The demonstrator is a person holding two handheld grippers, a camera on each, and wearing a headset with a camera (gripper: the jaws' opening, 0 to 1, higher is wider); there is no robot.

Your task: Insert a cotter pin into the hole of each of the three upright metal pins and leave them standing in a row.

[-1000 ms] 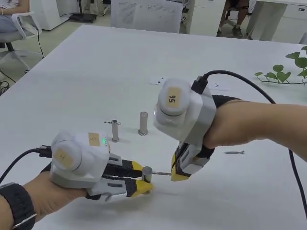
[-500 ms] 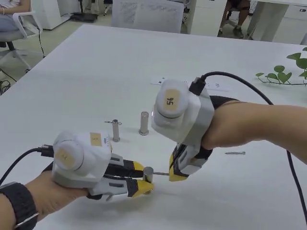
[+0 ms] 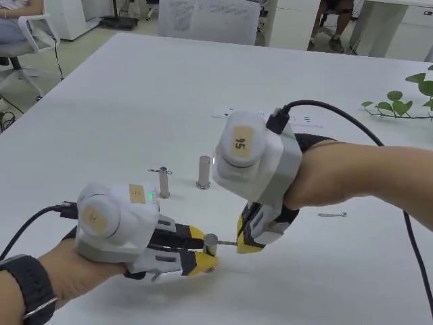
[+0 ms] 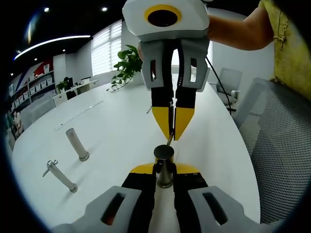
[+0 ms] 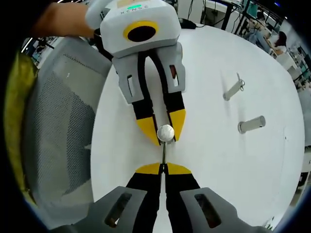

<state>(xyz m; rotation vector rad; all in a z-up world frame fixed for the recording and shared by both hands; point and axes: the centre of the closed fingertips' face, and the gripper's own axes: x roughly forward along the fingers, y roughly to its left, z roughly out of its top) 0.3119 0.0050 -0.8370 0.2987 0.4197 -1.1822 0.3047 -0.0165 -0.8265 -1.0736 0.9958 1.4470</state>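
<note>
Head view gives you the layout: your left gripper (image 3: 203, 249) is closed on the shaft of one metal pin (image 3: 210, 242) and holds it upright on the white table (image 3: 135, 101), close to you. Your right gripper (image 3: 246, 244) comes from the opposite side, its jaws pressed together on a thin cotter pin (image 3: 227, 243). The two pairs of yellow tips face each other, near, with the metal pin and the wire between them.

What matters now is the axis of the cotter pin. It lies about level with the table and points from the right gripper to the upper part of the metal pin, just under its head, so it crosses the upright shaft at about a right angle. In the right gripper view the cotter pin (image 5: 164, 153) runs from your own jaws directly to the pin's round top, well in line. Its free end meets the metal pin, but I cannot tell whether it is already inside the hole, because the hole itself is hidden. I judge that the coming push must go along this same line, from the right hand toward the left, while the left one holds the pin against turning or tipping.

Farther on the table, a second metal pin (image 3: 163, 183) stands with a cotter pin through its top. A third metal pin (image 3: 203, 172) stands near it, bare. A spare cotter pin (image 3: 331, 215) lies flat at your right, well apart.
</note>
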